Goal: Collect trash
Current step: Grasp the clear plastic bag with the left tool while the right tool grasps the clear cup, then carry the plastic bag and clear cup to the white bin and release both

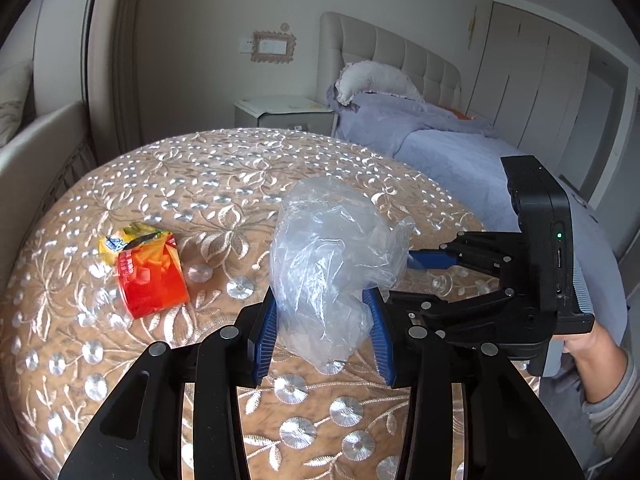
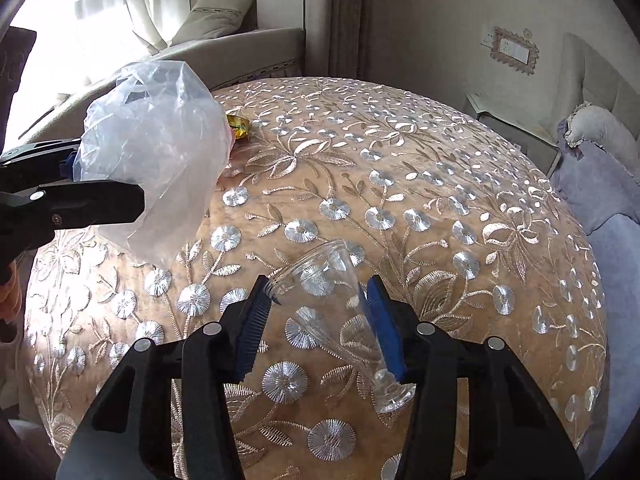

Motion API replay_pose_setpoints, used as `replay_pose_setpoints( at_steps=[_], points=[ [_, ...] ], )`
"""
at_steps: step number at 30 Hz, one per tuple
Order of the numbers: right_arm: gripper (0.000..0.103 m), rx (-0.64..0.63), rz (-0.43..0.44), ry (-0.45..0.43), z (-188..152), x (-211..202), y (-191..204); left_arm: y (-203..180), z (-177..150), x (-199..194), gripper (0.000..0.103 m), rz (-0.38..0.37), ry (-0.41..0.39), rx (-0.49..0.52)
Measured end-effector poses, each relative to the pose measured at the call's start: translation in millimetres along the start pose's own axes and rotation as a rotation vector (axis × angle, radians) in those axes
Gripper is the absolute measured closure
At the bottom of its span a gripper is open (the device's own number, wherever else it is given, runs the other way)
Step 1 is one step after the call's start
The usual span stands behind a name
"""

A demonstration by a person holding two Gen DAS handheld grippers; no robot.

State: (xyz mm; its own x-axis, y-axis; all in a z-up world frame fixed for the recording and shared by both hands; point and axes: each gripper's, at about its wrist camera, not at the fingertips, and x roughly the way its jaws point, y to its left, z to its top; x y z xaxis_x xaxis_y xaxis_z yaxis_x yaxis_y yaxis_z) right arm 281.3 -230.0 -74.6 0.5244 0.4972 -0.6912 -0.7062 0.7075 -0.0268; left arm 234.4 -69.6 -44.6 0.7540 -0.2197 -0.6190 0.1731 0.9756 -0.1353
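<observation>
My left gripper is shut on a clear plastic bag and holds it up above the table; the bag also shows in the right wrist view. My right gripper is shut on a clear plastic goblet-shaped cup, tilted, with its mouth toward the bag and its foot near the right finger. In the left wrist view the right gripper sits just right of the bag. A red and yellow snack wrapper lies on the table to the left; only its yellow edge shows behind the bag.
The round table has a tan embroidered cloth with silver flowers. A bed with lilac bedding and a nightstand stand behind it. A sofa and a curtained window are on the other side.
</observation>
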Motion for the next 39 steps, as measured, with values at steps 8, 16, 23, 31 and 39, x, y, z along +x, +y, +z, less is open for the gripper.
replay_pose_setpoints(
  at_steps=[8,16,23,31,39],
  points=[
    [0.052,0.065,-0.007,-0.113,-28.7,-75.3,25.4,-22.2,-13.4,-26.8,0.062,-0.046,-0.021,0.023],
    [0.052,0.150,-0.073,-0.152,-84.4,-139.4,46.3,-71.1,-45.3,-50.1,0.062,-0.147,-0.015,0.113],
    [0.052,0.244,-0.155,-0.184,-144.7,-192.6,62.7,-122.3,-89.8,-62.6,0.062,-0.263,0.024,0.202],
    [0.052,0.354,-0.237,-0.192,-209.9,-236.6,68.2,-184.4,-148.0,-59.6,0.062,-0.413,0.110,0.275],
    [0.052,0.447,-0.302,-0.186,-261.2,-259.4,61.7,-230.9,-184.5,-41.6,0.062,-0.509,0.205,0.311]
  ],
)
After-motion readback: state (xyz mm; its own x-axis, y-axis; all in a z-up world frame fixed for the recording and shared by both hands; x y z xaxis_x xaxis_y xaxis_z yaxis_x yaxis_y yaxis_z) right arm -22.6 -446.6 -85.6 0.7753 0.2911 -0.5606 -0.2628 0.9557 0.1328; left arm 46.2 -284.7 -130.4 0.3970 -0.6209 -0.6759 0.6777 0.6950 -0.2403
